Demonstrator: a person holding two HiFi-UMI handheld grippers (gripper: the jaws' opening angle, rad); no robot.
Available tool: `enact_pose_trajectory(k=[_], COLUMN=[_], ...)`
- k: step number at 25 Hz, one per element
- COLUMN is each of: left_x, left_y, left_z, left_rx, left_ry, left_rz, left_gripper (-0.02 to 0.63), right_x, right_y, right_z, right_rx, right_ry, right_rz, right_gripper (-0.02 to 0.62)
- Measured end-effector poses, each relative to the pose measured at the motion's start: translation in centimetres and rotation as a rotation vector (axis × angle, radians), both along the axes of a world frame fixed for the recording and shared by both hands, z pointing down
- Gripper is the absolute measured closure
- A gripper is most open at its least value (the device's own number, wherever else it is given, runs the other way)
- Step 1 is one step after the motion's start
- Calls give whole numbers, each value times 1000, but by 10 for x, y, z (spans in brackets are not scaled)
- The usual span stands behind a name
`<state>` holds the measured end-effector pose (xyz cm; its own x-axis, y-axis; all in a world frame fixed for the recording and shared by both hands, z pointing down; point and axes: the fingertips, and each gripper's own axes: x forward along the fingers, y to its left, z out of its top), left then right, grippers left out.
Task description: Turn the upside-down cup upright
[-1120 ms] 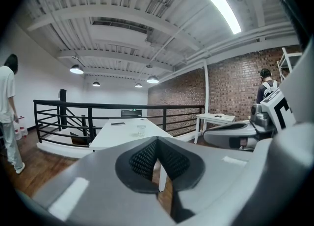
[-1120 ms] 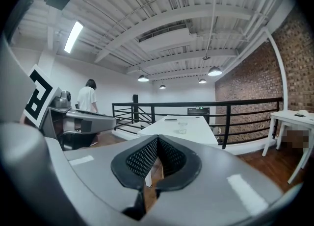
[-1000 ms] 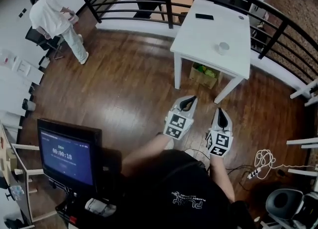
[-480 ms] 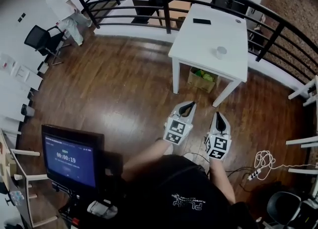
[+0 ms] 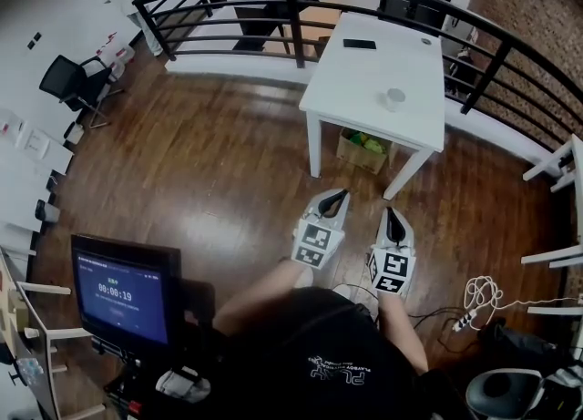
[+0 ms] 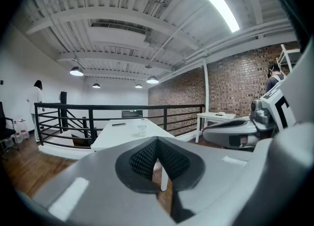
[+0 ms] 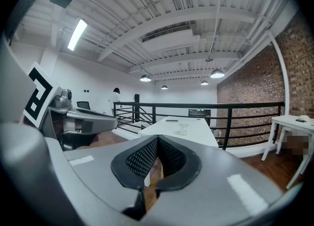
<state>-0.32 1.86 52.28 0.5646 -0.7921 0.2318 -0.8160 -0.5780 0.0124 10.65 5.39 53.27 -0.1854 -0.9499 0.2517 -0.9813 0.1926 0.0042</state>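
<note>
A small clear cup (image 5: 394, 98) stands on the white table (image 5: 355, 76) ahead of me, too far off to tell which way up it is. It also shows in the left gripper view as the cup (image 6: 142, 130) and in the right gripper view as the cup (image 7: 183, 129). My left gripper (image 5: 339, 198) and right gripper (image 5: 392, 218) hang side by side over the wooden floor, well short of the table. Both are shut with nothing between the jaws, as the left gripper (image 6: 157, 144) and right gripper (image 7: 157, 144) show in their own views.
A dark phone (image 5: 359, 44) lies at the table's far end. A cardboard box (image 5: 367, 145) sits under the table. A black railing (image 5: 273, 8) curves behind the table. A monitor (image 5: 123, 289) stands at my left, a cable (image 5: 478, 295) lies on the floor at right.
The table and cup have come slightly closer and shifted left in the head view. The person at the far left has walked away toward the top corner. Both grippers stay shut.
</note>
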Motion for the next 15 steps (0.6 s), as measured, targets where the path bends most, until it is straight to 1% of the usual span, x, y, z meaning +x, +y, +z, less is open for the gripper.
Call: enact_pose_trajectory(k=[10,15], left_x=[-5,-7], left_y=[-5,-6], left_z=[0,-4], left_rx=[5,21], left_ry=[-14,-8], left_rz=[-14,-11], left_gripper=[611,611], right_x=[-7,-10], right_y=[-8,-9], right_z=[-1,1], right_rx=[10,13], right_ry=[-4,-6], right_rz=[-20,-24], right_gripper=[583,583])
